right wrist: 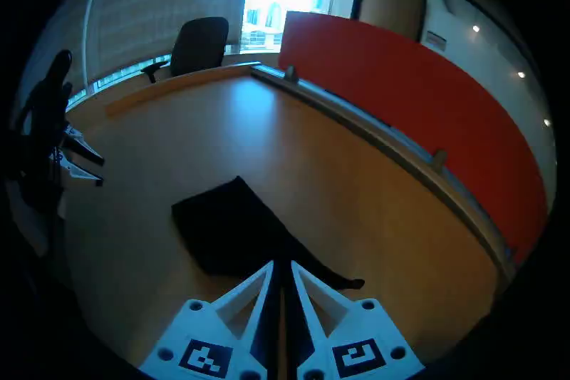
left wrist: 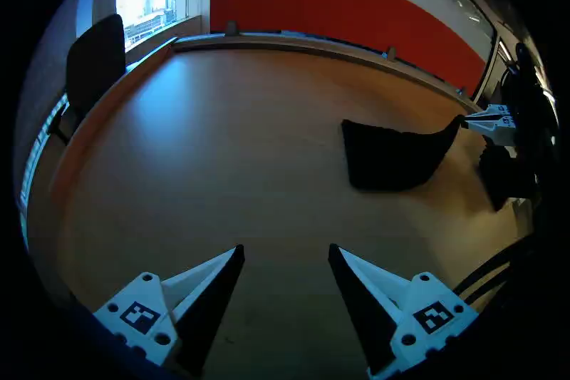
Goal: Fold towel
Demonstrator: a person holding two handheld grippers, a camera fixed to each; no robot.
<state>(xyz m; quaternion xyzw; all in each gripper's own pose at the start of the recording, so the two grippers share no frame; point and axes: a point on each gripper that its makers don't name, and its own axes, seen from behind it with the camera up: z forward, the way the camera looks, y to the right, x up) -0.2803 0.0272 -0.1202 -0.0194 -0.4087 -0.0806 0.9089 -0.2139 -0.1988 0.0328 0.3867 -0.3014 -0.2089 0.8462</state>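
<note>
Item: black cloth towel [left wrist: 388, 155] on pale wooden worktop [left wrist: 235, 137], three o'clock in left gripper view, corner lifted by right gripper [right wrist: 282, 266], jaws clamped on it for folding over; left gripper [left wrist: 285, 247] jaws apart, unladen.

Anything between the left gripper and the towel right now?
Nothing visible. Bare table lies between the open left gripper and the towel. The right gripper pinches the towel's far corner, beyond that path.

Black towel [right wrist: 228, 230], orange-brown table [right wrist: 320, 166], red partition [right wrist: 427, 102].
</note>
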